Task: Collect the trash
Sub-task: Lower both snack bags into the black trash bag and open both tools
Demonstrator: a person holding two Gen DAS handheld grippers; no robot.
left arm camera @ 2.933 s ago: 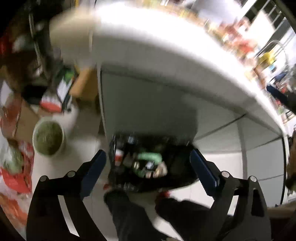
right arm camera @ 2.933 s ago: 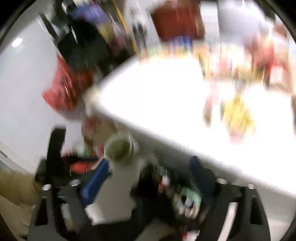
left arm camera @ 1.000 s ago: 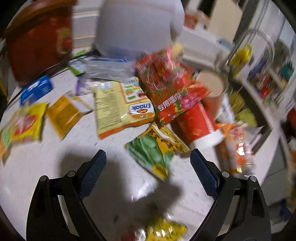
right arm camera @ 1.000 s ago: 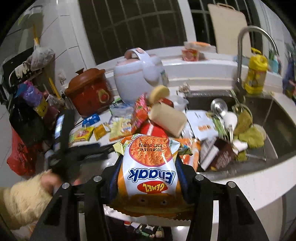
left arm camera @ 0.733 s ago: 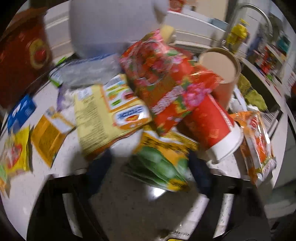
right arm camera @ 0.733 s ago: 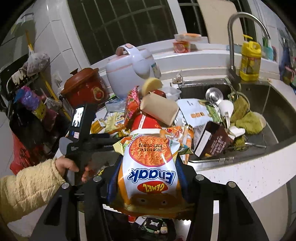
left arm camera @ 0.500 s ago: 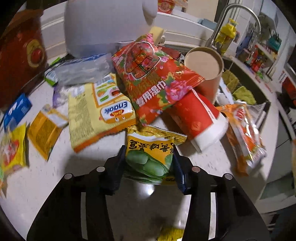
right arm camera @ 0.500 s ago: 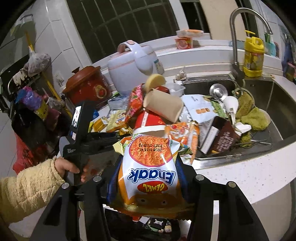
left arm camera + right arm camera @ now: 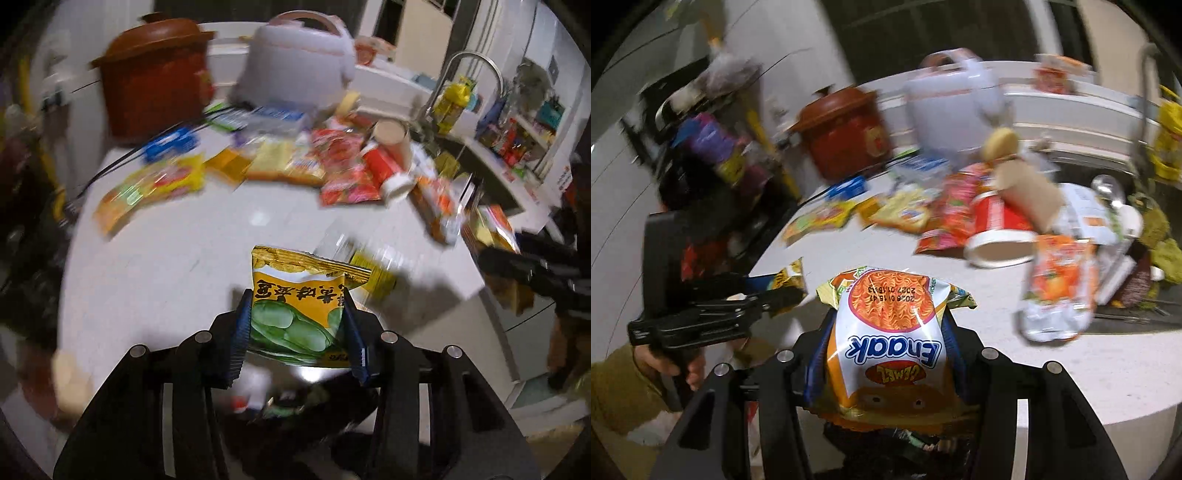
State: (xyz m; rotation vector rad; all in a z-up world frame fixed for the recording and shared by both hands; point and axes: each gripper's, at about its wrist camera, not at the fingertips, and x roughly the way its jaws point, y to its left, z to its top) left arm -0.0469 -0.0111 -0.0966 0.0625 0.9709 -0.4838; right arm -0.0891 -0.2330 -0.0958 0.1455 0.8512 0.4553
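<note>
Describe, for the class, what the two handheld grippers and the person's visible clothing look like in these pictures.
Each gripper, left and right, is a black frame of angular struts with round silver bolt heads. Its two fingers carry ribbed blue pads. Seen from the right wrist view, the left gripper has a black pistol-style handle and a flat black block on top. The person wears a fuzzy yellowish sleeve.

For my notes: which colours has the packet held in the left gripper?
The packet is yellow-orange with green beans printed on it; the left wrist view shows it best.
</note>
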